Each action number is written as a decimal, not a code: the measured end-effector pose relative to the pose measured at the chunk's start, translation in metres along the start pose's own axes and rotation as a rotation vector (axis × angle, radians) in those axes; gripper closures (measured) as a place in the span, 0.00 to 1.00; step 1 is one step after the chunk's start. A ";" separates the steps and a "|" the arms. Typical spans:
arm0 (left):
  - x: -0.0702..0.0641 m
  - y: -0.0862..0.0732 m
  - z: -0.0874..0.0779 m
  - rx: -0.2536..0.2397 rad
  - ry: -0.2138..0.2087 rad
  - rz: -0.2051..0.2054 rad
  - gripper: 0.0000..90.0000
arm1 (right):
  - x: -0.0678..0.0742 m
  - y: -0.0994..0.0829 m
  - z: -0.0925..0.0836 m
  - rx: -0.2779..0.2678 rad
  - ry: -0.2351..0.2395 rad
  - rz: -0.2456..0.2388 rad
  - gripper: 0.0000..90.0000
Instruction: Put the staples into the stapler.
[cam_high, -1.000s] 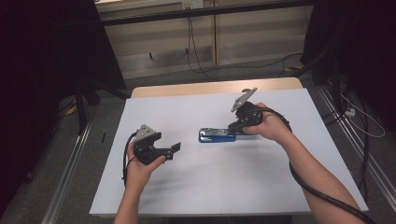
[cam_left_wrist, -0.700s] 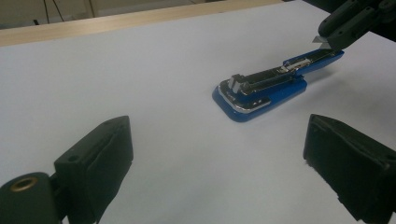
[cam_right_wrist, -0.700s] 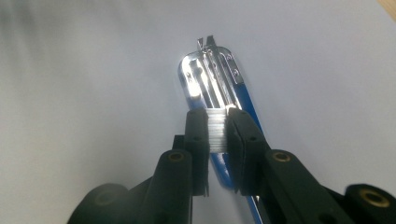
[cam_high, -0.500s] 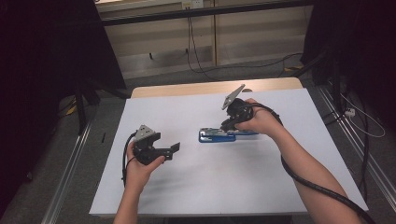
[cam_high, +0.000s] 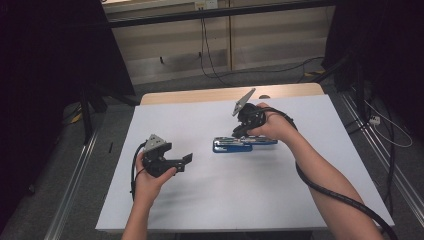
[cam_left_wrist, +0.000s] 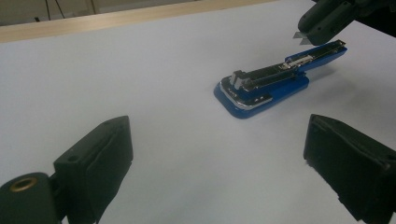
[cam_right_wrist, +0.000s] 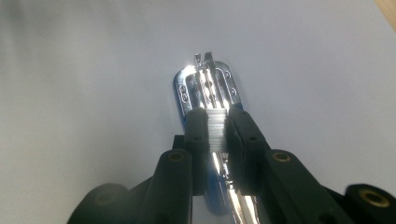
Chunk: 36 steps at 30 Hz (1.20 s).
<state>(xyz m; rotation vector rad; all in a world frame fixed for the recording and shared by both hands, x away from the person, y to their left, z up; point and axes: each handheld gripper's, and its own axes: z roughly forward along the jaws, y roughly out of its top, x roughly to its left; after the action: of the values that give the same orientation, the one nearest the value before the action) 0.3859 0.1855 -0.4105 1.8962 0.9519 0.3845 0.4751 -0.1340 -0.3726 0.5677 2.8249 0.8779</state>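
The high view looks forward and down on the white-covered table (cam_high: 215, 200) from afar. The left gripper view skims low across it toward the open blue metal stapler (cam_left_wrist: 275, 81); the right gripper view peers close down on that stapler (cam_right_wrist: 205, 88)

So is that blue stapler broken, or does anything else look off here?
Not broken as far as I can tell. The blue stapler lies flipped open on the table, its metal staple channel bared. The right tool pinches a strip of staples above that channel. The left tool waits open.
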 end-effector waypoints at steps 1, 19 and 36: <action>0.000 0.000 0.000 -0.003 0.001 -0.002 0.09 | 0.000 0.001 0.000 0.003 -0.001 -0.003 0.88; 0.000 -0.001 0.000 -0.003 0.004 -0.005 0.09 | -0.003 0.021 0.012 0.062 0.000 -0.060 0.88; 0.002 -0.001 -0.001 -0.004 0.006 -0.012 0.09 | -0.006 0.027 0.020 0.078 0.005 -0.072 0.88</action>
<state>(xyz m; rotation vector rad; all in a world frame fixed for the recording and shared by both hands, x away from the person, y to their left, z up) 0.3858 0.1876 -0.4112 1.8863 0.9656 0.3854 0.4936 -0.1057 -0.3741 0.4702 2.8752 0.7600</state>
